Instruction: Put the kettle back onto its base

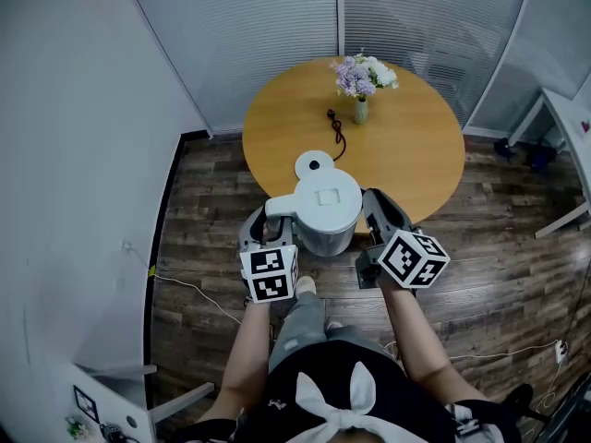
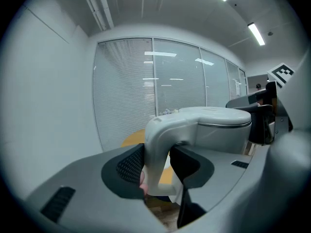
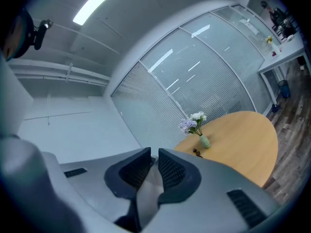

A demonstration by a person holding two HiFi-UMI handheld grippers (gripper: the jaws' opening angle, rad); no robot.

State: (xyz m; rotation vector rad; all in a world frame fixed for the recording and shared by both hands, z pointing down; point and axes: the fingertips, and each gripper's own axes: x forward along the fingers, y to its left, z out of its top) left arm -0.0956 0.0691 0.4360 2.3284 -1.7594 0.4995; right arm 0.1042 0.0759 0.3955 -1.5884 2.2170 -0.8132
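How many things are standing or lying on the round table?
3: the base near the front edge, the black cord behind it, the vase of flowers farther back. The kettle may hide others.

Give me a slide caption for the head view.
The left gripper holds the white kettle by its handle, just short of its round base on the wooden table.
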